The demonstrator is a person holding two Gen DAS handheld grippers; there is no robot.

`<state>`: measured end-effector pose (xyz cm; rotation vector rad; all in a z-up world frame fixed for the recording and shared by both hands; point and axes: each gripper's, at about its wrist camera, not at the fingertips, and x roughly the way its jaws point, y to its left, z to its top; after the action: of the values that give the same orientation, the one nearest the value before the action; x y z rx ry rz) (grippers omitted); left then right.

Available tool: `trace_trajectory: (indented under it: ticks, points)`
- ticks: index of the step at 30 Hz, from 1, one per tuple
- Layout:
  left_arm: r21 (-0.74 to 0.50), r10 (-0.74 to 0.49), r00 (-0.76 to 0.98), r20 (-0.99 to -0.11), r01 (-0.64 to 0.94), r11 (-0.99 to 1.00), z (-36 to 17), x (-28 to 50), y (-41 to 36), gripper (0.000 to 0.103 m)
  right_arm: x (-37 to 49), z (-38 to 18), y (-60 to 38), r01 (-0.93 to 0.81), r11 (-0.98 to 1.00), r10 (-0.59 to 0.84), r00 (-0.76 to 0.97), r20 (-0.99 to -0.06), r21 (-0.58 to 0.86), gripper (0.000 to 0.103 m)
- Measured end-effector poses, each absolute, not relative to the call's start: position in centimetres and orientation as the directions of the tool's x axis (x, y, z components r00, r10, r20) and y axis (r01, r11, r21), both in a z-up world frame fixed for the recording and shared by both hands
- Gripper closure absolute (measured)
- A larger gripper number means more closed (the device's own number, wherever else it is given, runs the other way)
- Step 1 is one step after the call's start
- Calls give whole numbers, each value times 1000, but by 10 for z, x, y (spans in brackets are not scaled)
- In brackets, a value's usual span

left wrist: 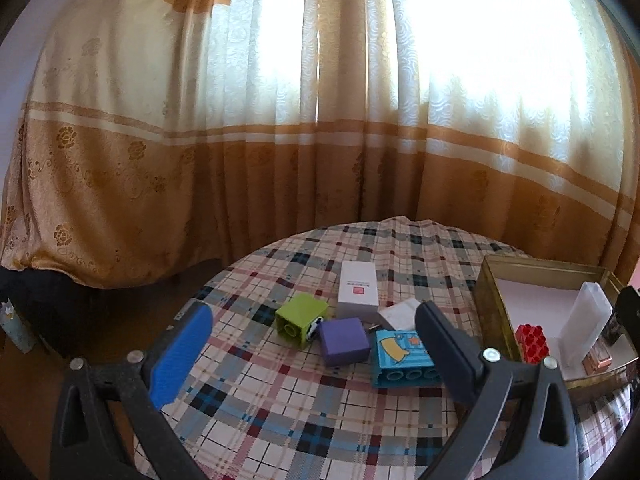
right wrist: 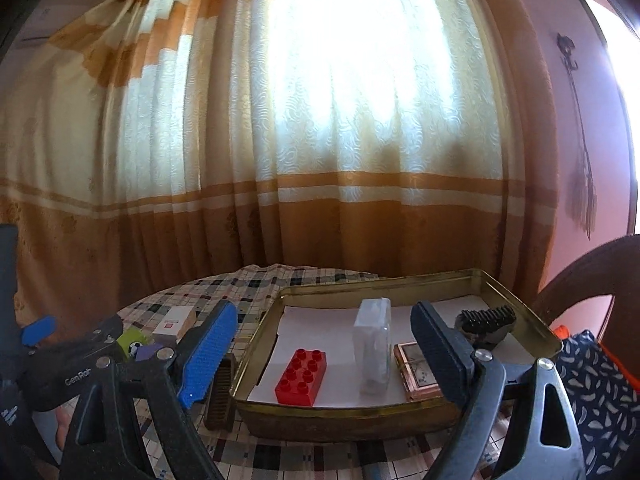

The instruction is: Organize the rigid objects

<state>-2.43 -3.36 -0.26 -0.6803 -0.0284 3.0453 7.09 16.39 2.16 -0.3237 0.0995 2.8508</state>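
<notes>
round table [left wrist: 280, 420] under a plaid cloth, curtain [left wrist: 280, 120] behind. left gripper [left wrist: 312, 354] stands with jaws wide apart, nothing between the pads, hovering over a loose cluster on the cloth: green block [left wrist: 301, 318], purple cube [left wrist: 345, 340], blue block [left wrist: 402, 360] lying on its side, white box [left wrist: 358, 292] behind them, and a smaller white piece [left wrist: 402, 314] just beside the box (cannot tell what it is). right gripper [right wrist: 324, 352] also spread wide and empty, facing the brass-coloured tray [right wrist: 360, 412]. in the tray, on white paper: red brick [right wrist: 301, 376] studs up, clear plastic case [right wrist: 373, 350] upright, copper-coloured tin [right wrist: 416, 376] touching the case's right side, dark toothed clip [right wrist: 486, 322] at the far right. a brown ridged piece [right wrist: 220, 392] lies on the cloth just outside the tray's left wall.
</notes>
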Motion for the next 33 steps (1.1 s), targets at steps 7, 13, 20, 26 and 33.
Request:
trace_trajectory:
  ticks: [7, 13, 20, 26, 33]
  points:
    - [48, 2, -914, -405, -23, -999, 0, -19, -20, 0, 60, 18, 168, -247, -968, 224, -933, -282, 48, 13]
    - [92, -6, -917, -398, -33, -995, 2, -17, -12, 0, 60, 16, 167, -251, -967, 231, -931, -284, 36, 13]
    - [98, -12, -918, -397, -30, -995, 2, -16, -11, 0, 62, 16, 160, -241, -970, 225, -932, -286, 22, 13]
    - [63, -16, -902, -431, -12, -998, 1, -21, -18, 0, 61, 15, 158, -227, -974, 208, -929, -305, 27, 13]
    - [26, -9, -892, -453, -3, -1000, -1, -26, -26, 0, 47, 7, 150, -162, -985, 123, -905, -407, 62, 45]
